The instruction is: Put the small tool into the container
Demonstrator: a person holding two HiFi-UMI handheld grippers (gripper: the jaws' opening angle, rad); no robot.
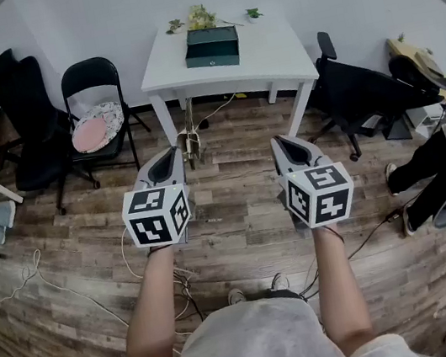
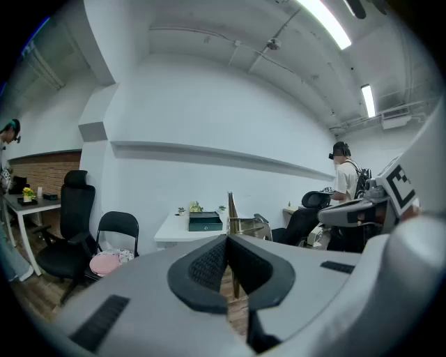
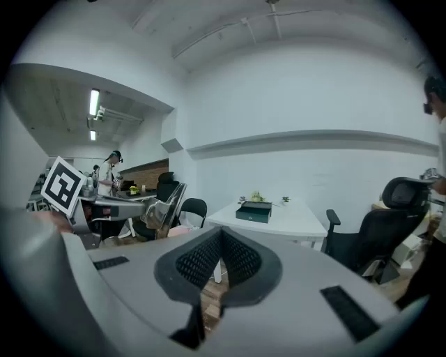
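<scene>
Since the person stands well back from the table, nearest in the head view are two bare forearms held out over the wooden floor [image 1: 238,213], each with a gripper pointing toward 12 o'clock.

The left gripper [image 1: 172,151] has its jaws pressed together on the small tool [image 1: 190,143], a thin piece of bright metal. In the left gripper view its narrow edge stands upright out of the line where the pads meet, so its long axis looks roughly vertical, with a broader shiny part just to the right. What kind of tool it is cannot be told.

The right gripper [image 1: 279,141] sits level with the left and well apart from it. Its own view shows the pads closed against each other with nothing between them.

Farther off at 12 o'clock stands a white table [image 1: 274,57], and on its far half the container [image 1: 213,47], a dark green box beside some small plants. From the left gripper it lies at about 1 o'clock, from the right at about 11 o'clock, so neither is clearly nearer. The left one carries the tool, though, so the move is its own. Bare floor lies between the grippers and the table, so the coming step looks like a walk forward. Whether the box is open on top cannot be made out from here.
</scene>
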